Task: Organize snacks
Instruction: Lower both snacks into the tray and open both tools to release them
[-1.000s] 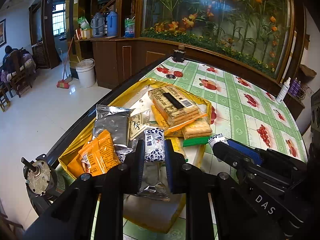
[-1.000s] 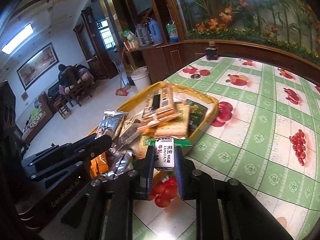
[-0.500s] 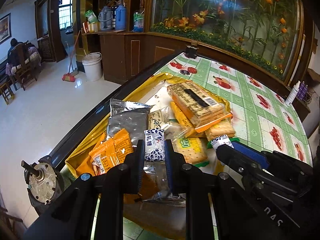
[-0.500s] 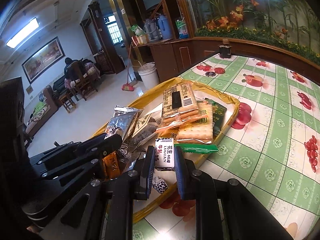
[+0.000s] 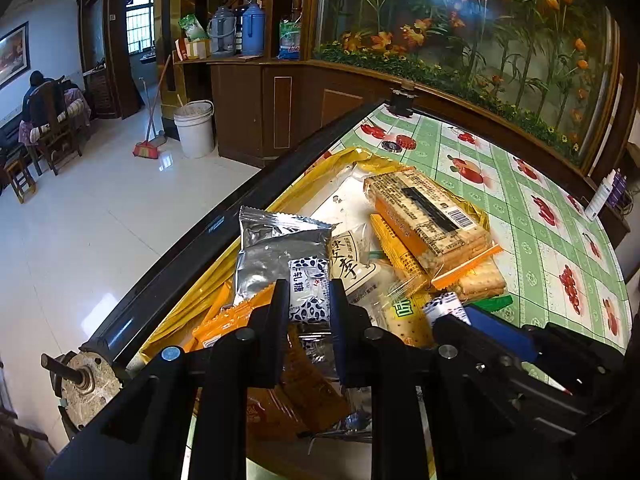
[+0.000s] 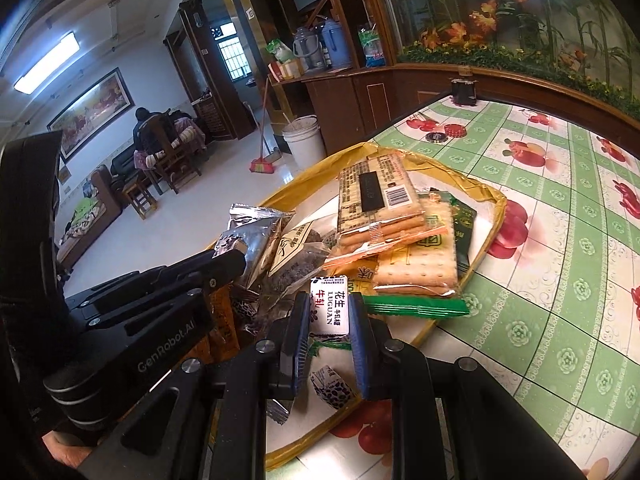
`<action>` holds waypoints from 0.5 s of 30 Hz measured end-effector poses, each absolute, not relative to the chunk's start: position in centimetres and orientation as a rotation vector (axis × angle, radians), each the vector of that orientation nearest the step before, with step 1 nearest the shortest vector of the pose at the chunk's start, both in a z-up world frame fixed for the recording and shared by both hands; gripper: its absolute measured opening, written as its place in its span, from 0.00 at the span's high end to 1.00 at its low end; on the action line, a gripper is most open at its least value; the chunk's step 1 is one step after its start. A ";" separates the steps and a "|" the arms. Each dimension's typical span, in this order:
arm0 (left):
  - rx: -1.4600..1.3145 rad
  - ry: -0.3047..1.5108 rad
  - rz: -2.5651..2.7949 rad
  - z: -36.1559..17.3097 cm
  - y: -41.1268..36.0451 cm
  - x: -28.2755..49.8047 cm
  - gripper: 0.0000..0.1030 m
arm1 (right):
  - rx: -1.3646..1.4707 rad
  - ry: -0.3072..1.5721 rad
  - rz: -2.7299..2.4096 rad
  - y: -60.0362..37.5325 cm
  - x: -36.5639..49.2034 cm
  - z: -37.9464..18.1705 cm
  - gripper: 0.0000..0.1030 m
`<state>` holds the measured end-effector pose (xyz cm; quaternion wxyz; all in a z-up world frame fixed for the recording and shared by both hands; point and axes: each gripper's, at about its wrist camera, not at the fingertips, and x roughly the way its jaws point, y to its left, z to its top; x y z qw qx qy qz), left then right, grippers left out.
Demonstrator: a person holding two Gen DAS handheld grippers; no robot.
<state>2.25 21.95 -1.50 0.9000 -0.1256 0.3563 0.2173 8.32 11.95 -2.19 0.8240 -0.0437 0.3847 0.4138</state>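
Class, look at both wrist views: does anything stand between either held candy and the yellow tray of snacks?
Nothing visible does. The left gripper grips a candy, the right gripper another candy, both already over the yellow tray, with only snack packets beneath.

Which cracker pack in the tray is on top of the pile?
The barcode-labelled cracker pack, lying across the other packs; nothing rests on it.

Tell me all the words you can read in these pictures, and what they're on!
"LUGUAN", with Chinese characters: small white candy wrapper held in the right gripper.
"GenRobot.AI": black body of the left gripper, seen from the right wrist.
Chinese characters: small white, dark-speckled candy wrapper held in the left gripper.
Too small to read: label and barcode digits on the clear-wrapped cracker pack.
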 end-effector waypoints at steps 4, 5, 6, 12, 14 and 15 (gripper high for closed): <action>-0.249 0.740 0.451 -1.5 22.0 2.7 0.84 | -0.094 0.830 0.883 12.5 8.4 -2.6 0.81; -0.246 0.740 0.452 -1.5 22.0 2.8 0.84 | -0.095 0.833 0.883 12.6 8.5 -2.7 0.81; -0.244 0.741 0.454 -1.5 22.0 3.0 0.84 | -0.095 0.835 0.883 12.7 8.5 -2.8 0.81; -0.247 0.751 0.453 -1.9 22.3 3.4 0.84 | -0.093 0.839 0.880 13.0 8.8 -3.1 0.81; -0.244 0.752 0.453 -2.0 22.2 3.4 0.84 | -0.093 0.839 0.878 13.1 9.0 -3.1 0.81; -0.241 0.752 0.453 -2.0 22.2 3.5 0.84 | -0.092 0.839 0.878 13.1 9.1 -3.1 0.81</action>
